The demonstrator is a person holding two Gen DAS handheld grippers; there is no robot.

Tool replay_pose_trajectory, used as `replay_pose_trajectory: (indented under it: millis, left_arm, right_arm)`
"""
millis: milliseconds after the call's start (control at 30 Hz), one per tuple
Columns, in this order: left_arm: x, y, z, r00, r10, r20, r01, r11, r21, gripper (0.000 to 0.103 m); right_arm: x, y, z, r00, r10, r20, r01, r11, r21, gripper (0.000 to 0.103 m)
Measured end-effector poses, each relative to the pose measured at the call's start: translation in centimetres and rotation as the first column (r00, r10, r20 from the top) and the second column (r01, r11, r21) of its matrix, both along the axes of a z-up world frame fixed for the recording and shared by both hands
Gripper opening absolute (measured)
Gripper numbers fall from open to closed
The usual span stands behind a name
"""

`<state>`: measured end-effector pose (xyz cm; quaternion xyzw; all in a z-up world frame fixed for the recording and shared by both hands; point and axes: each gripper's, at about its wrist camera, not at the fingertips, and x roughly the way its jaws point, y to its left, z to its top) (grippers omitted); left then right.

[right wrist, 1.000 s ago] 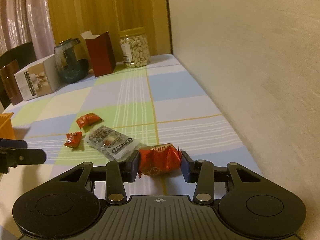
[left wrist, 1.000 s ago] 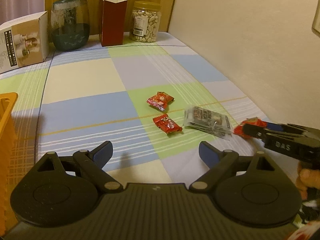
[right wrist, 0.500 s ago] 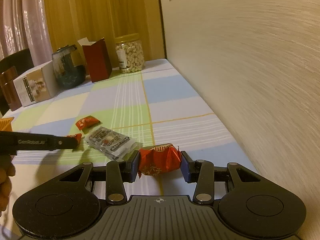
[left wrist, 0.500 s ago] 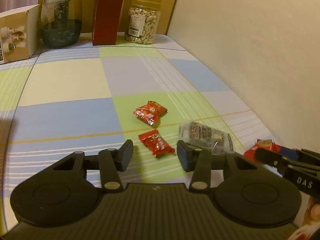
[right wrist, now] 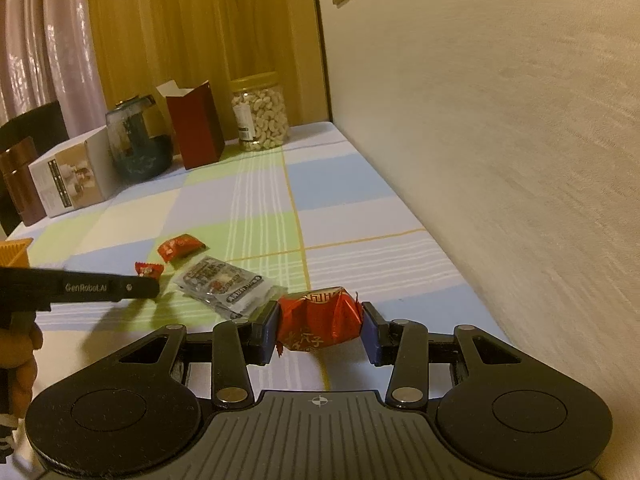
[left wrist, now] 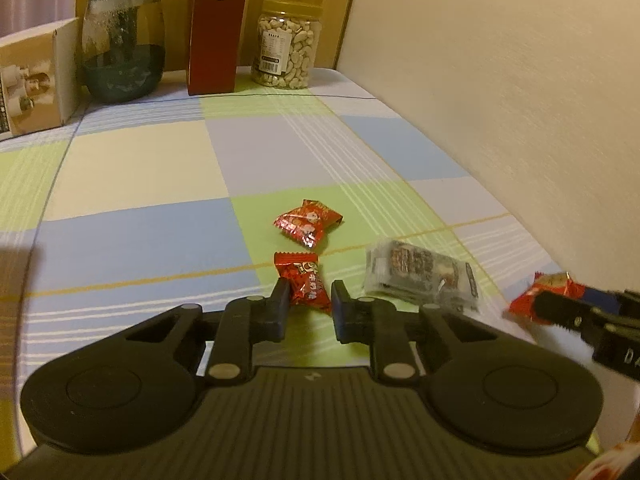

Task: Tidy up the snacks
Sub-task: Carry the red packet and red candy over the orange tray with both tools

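On the checked tablecloth (left wrist: 160, 168), my left gripper (left wrist: 309, 292) is shut on a small red candy (left wrist: 302, 276), its pads pressing the near end of the wrapper. A second red candy (left wrist: 308, 220) lies just beyond, and a clear packet with dark print (left wrist: 424, 276) lies to the right. My right gripper (right wrist: 320, 328) is shut on a crumpled red foil snack (right wrist: 318, 320), held just above the cloth near the wall. In the right wrist view the left gripper (right wrist: 150, 284) reaches in from the left over the small candy (right wrist: 149, 269), beside the clear packet (right wrist: 224, 284).
Along the far edge stand a jar of cashews (left wrist: 288, 44), an open red carton (left wrist: 214, 40), a dark glass jar (left wrist: 122, 44) and a white box (left wrist: 34, 80). A wall (left wrist: 520, 120) borders the table's right side. An orange basket corner (right wrist: 14, 252) shows at the left.
My left gripper moved forward and down over the small red candy and its jaws closed from wide open onto it. The right gripper kept hold of the red foil snack.
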<state>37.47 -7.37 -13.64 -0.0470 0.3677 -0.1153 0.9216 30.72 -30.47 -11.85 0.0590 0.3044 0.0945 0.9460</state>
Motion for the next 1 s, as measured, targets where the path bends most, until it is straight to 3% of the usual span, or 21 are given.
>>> replay_pose_trajectory:
  millis: [333,1000]
  left_arm:
    - [-6.1,1.7,2.5,1.000,0.002,-0.023,-0.002,1.000,0.000,0.019]
    - [-20.0,5.4,12.0,0.999,0.013,0.047,-0.013,1.000,0.000,0.019]
  right_arm:
    - [-3.2,1.5,2.5,1.000,0.012,-0.003,-0.012,1.000,0.017,0.043]
    - [-14.4,6.6,10.9,0.999,0.037,0.001,-0.037,0.998,0.043,0.043]
